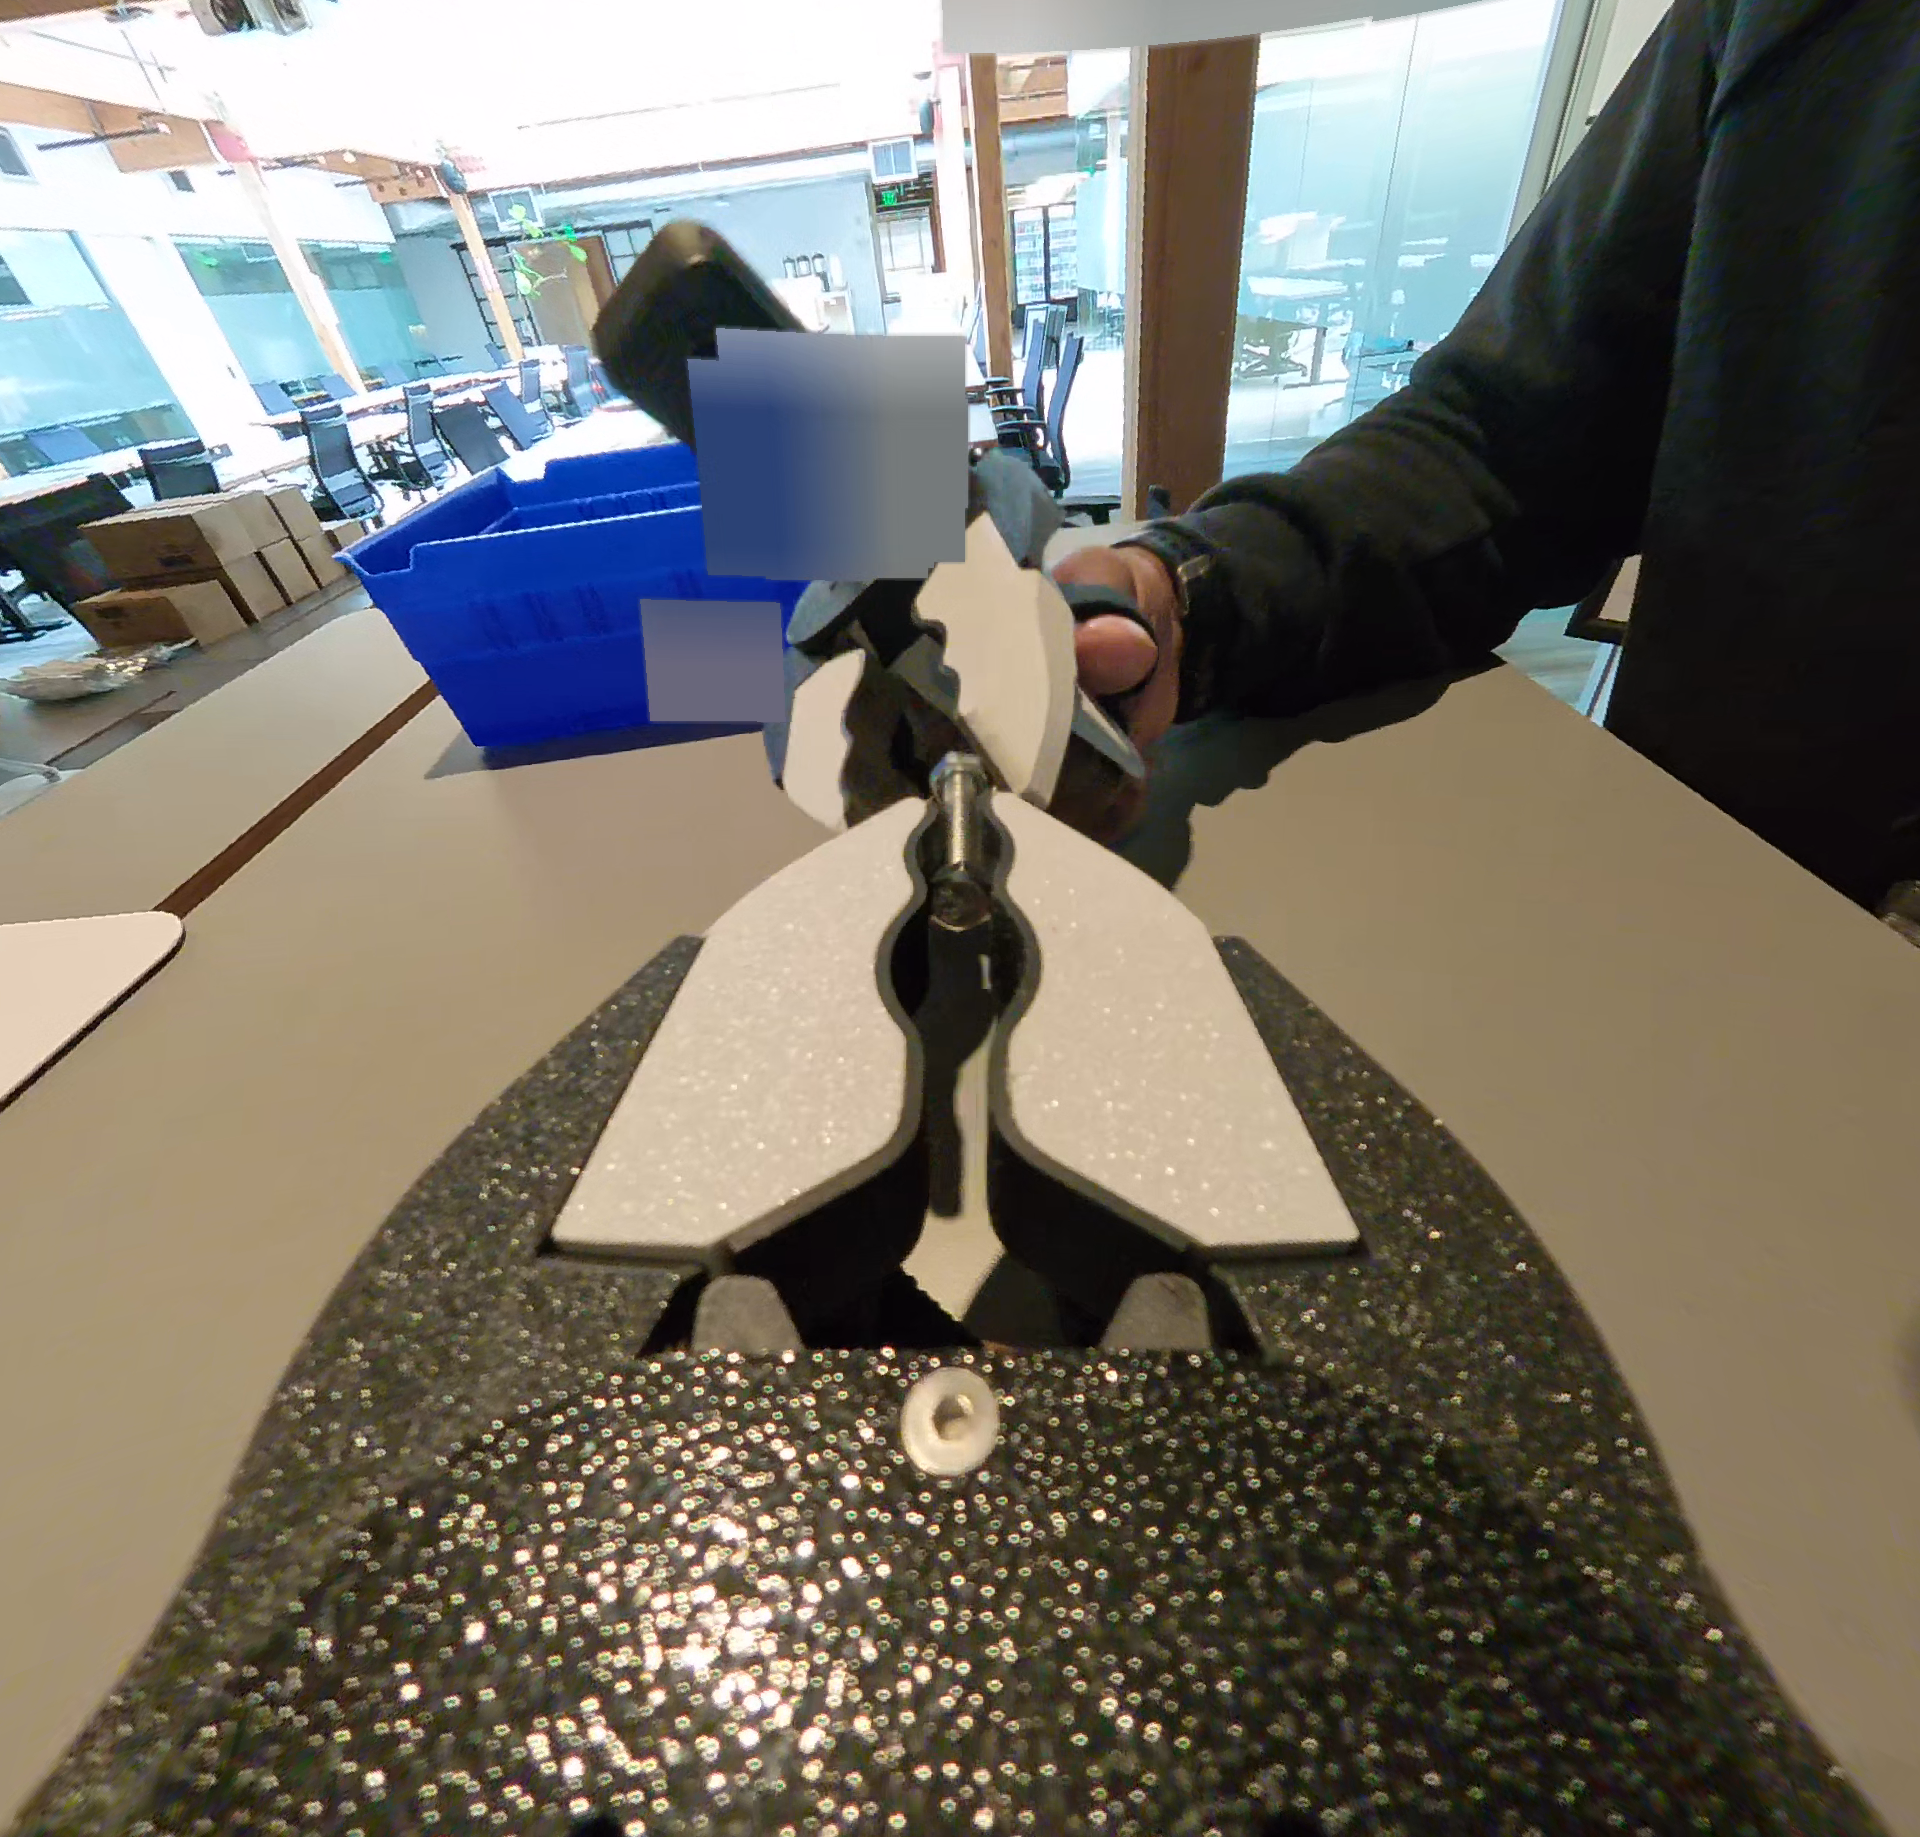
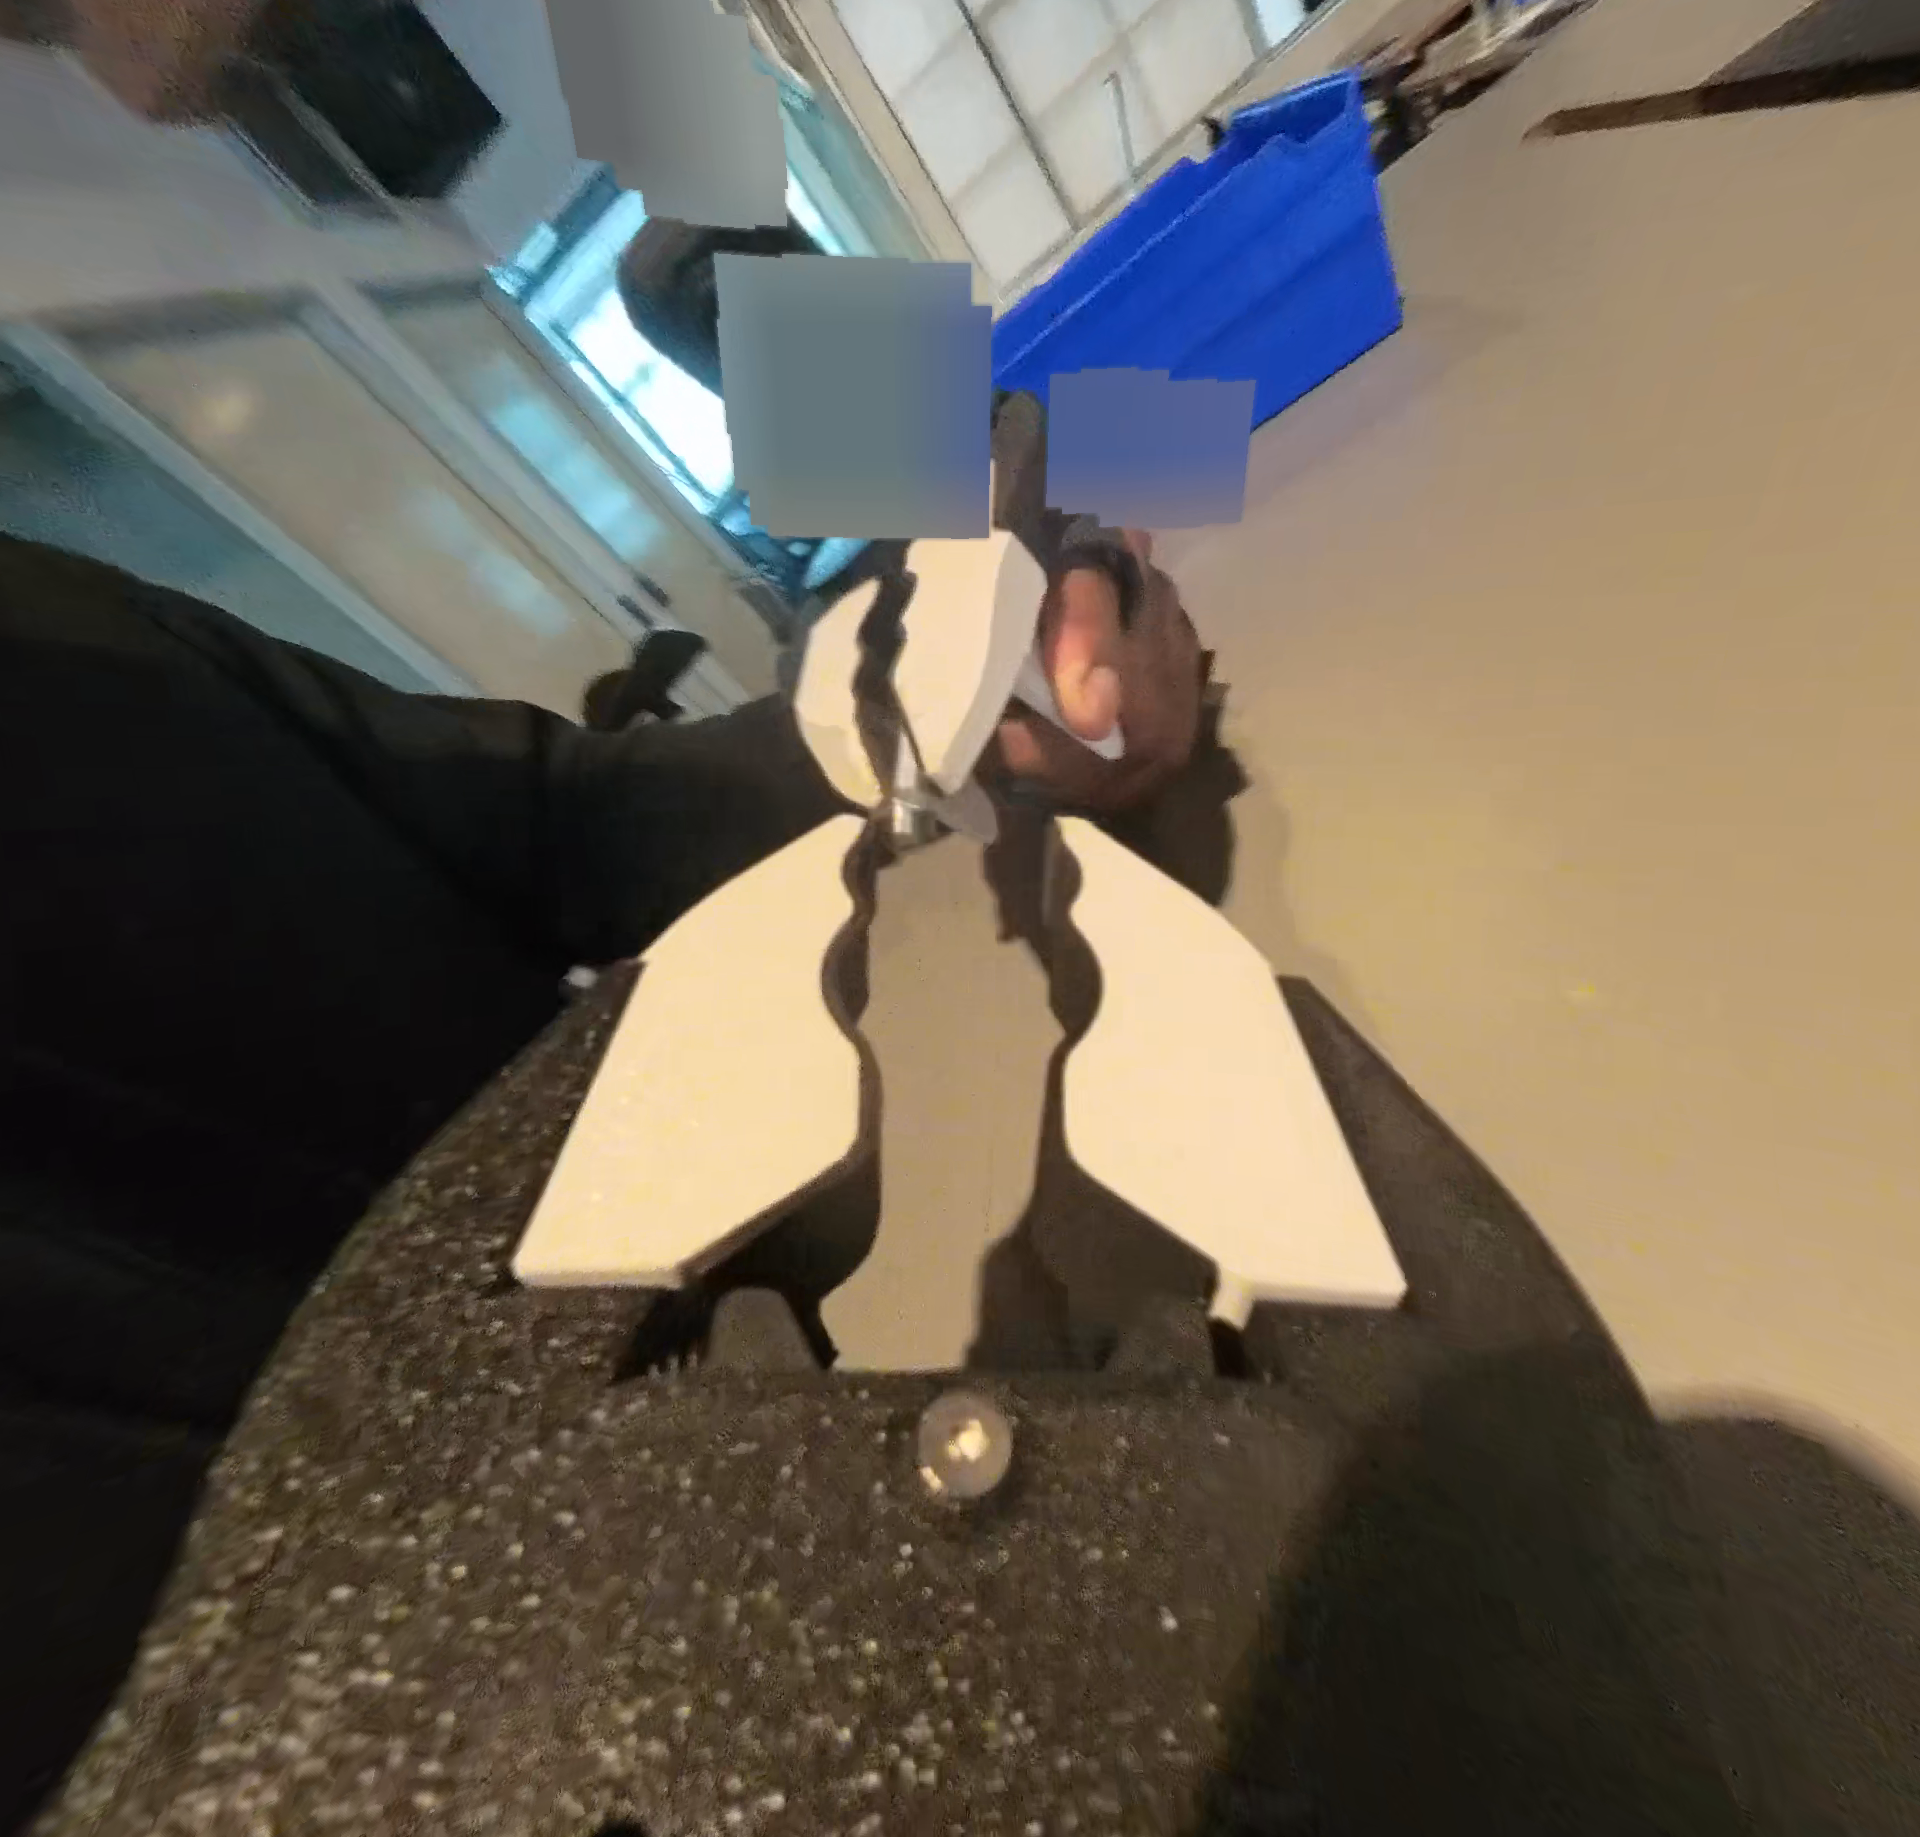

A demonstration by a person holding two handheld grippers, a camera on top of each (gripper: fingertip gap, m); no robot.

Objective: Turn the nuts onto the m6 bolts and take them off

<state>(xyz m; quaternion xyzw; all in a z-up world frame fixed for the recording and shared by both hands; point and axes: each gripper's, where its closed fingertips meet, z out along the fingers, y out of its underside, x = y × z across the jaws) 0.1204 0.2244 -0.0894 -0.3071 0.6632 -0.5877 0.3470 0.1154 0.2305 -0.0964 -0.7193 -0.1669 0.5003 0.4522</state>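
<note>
The left hand-held gripper [image 1: 956, 857] clamped a bolt [image 1: 958, 852] above the tabletop [image 1: 1455, 956]. The right hand-held gripper [image 2: 930, 842], jaws parted, met the nut [image 2: 914, 819] at the bolt's tip. Judged step: turning the nut; the next move called for regripping and twisting it.

My left gripper [image 1: 961, 857] is level, fingers forward and pinched nearly together at the tips around what it holds. My right gripper [image 1: 925, 738] faces it head-on, tips almost meeting the left one's, and it is rolled sideways, so its own view sits tilted. From its own view [image 2: 935, 842] its fingers stand a little apart, though blur makes that uncertain. My right hand [image 1: 1127, 644] wraps its handle, black sleeve [image 1: 1558, 437] behind.
</note>
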